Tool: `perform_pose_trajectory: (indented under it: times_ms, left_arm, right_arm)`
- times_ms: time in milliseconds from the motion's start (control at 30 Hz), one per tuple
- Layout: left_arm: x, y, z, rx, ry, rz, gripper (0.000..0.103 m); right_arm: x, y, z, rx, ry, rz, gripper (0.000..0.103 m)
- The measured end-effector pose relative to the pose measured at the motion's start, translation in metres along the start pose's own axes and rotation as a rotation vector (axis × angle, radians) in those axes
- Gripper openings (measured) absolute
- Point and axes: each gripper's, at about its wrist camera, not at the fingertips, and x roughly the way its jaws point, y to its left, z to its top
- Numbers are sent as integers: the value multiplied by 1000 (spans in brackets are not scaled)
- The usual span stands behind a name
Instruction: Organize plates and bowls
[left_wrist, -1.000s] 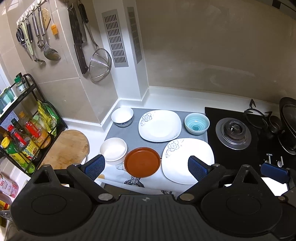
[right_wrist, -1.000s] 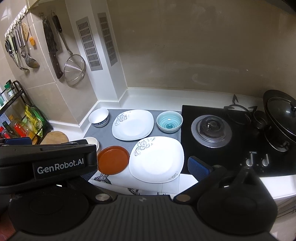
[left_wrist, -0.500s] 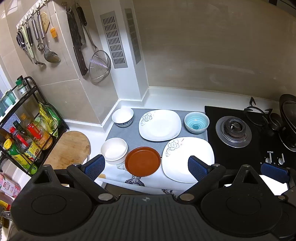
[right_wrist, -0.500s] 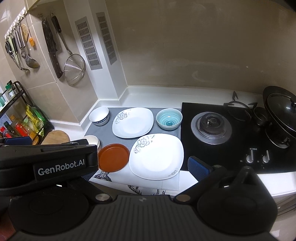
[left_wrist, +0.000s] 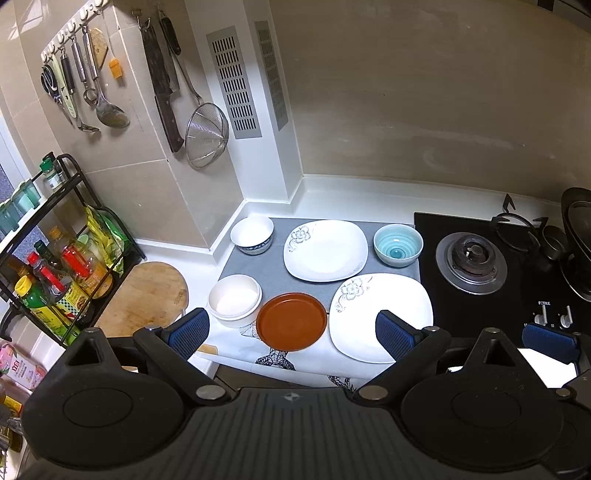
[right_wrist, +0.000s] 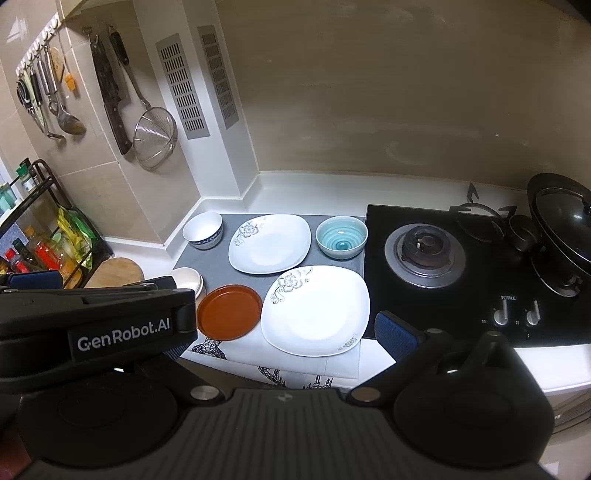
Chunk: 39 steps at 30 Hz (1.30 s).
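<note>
1. My left gripper (left_wrist: 291, 328) hangs wide open and empty above the table (left_wrist: 332, 192); my right gripper (right_wrist: 280, 332) looks open too, gripping nothing.
2. Two white square plates (left_wrist: 327, 249) with grey flower prints lie at 12 and 2 o'clock of the single brown round plate (left_wrist: 291, 320).
3. Three bowls: white with blue base (left_wrist: 252, 234) at 11, teal-striped (left_wrist: 398, 244) at 1, cream (left_wrist: 235, 301) at 9.
</note>
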Motion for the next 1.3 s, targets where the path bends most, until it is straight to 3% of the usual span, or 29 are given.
perform_pose_trajectory:
  times_ms: [433,700,833,967,1033,1100,1167,1233,1300]
  left_arm:
    - [13,3,-1,8,29,-6,97]
    - [52,8,-1,14,88,-41,99]
    - [102,17,-11,-9,137,-129,103]
    - [177,33,-32,-51,234,-372,103]
    - [212,39,-40,-56,274,-441,102]
    - [247,44,-44,-48,325,-470,101]
    - [282,49,-41,-44,407,-491,88]
    - [316,51,-34,-26,466,-490,83]
    - [347,45,-21,46,487,-436,70]
  right_arm:
    - [14,0,-4,8,29,6,103]
    - [48,5,-5,10,88,-28,103]
    - [82,5,-13,-5,135,-46,103]
    - [128,-14,-31,21,192,-4,103]
    - [147,-34,-42,78,194,23,103]
    - [165,-56,-52,122,186,55,103]
    - [183,-78,-62,146,160,81,103]
    - [207,-92,-65,120,188,24,103]
    - [227,-101,-66,90,234,-30,103]
